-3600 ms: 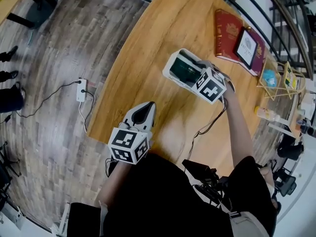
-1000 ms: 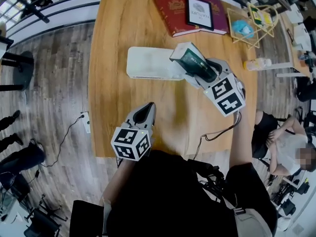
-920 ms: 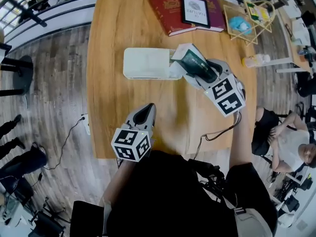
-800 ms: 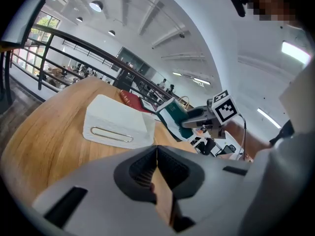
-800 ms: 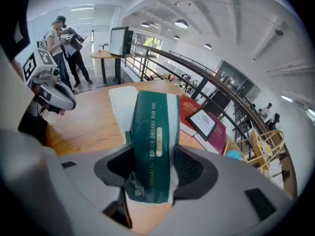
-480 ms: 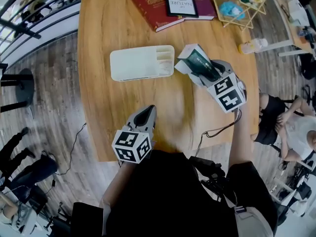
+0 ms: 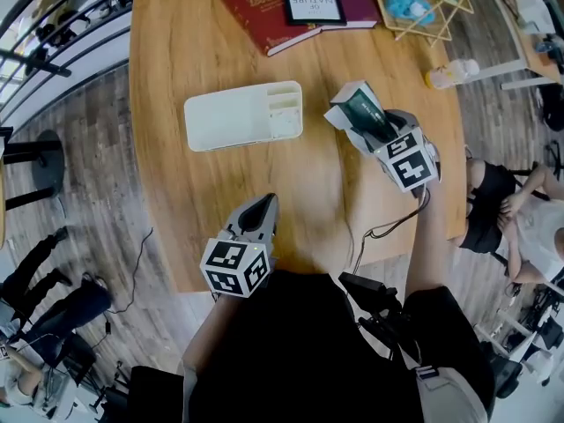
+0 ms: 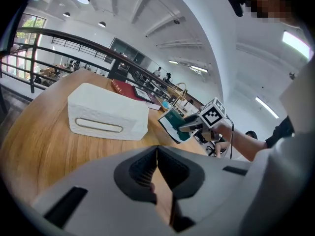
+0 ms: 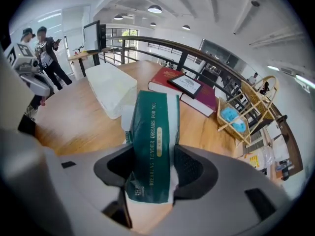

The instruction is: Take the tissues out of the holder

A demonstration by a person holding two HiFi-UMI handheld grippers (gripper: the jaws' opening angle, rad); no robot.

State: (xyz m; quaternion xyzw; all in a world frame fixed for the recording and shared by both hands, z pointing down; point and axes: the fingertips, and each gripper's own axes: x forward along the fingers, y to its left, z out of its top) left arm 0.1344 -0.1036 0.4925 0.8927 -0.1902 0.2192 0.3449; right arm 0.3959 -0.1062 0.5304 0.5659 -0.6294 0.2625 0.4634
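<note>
- R gripper has the tissue pack: fingers spread fairly wide and clamped on both sides of the dark green wrapper, pack sticking out past the tips.
- Pack is out of the holder. Head view: it sits at approx 3 o'clock of the holder, near but apart, a strip of bare worktop between them.
- Pack is tilted in the grip, one end pointing to approx 11 o'clock.
- Holder is a white oblong box lying on the worktop, dividers showing at its 3 o'clock end.
- L gripper is at approx 6 o'clock of the holder, well apart, near the worktop's edge.
- L fingers are pressed together, nothing between them.
- L gripper view: holder at approx 11 o'clock, pack at 1 o'clock.
- Far edge at 12 o'clock: red book, wire basket beside it.
</note>
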